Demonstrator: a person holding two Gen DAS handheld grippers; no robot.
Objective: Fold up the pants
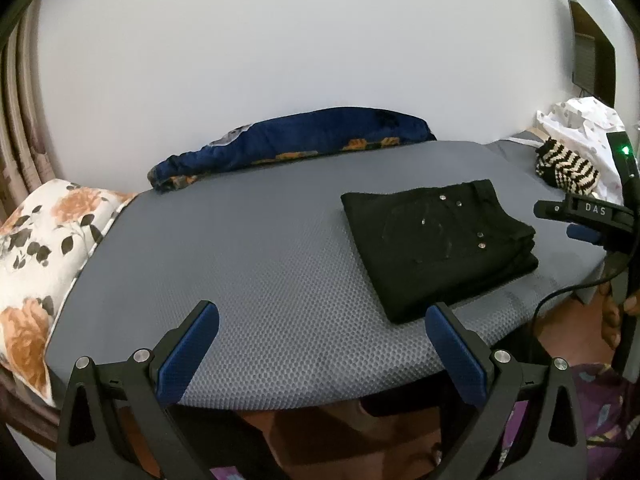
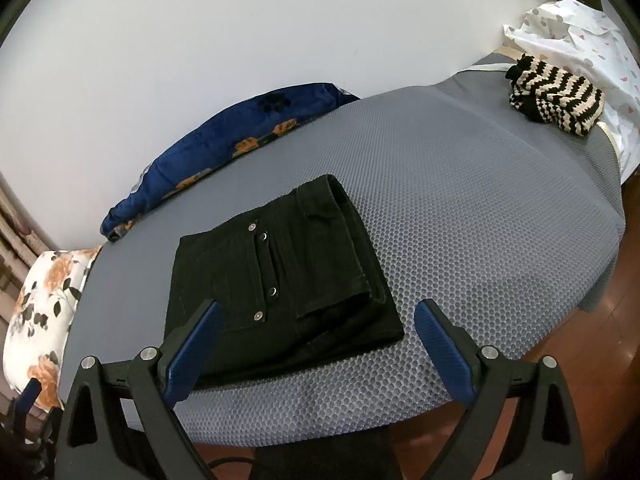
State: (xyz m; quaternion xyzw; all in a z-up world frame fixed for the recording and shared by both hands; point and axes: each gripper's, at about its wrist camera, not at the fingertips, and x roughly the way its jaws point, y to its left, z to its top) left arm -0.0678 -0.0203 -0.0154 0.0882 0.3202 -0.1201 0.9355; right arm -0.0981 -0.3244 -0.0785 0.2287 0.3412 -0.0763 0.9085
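The black pants (image 1: 436,244) lie folded into a compact stack on the grey mesh mattress (image 1: 248,264), metal rivets showing on top. In the right wrist view the pants (image 2: 280,280) sit just ahead of the fingers. My left gripper (image 1: 320,320) is open and empty, near the mattress's front edge, left of the pants. My right gripper (image 2: 318,316) is open and empty, held just before the stack's near edge; it also shows at the right of the left wrist view (image 1: 576,220).
A navy blanket (image 1: 288,144) lies along the wall. A floral pillow (image 1: 44,256) is at the left end. A striped knit item (image 2: 556,96) and white patterned cloth (image 2: 588,28) sit at the far right. Wooden floor (image 2: 580,332) lies below the mattress edge.
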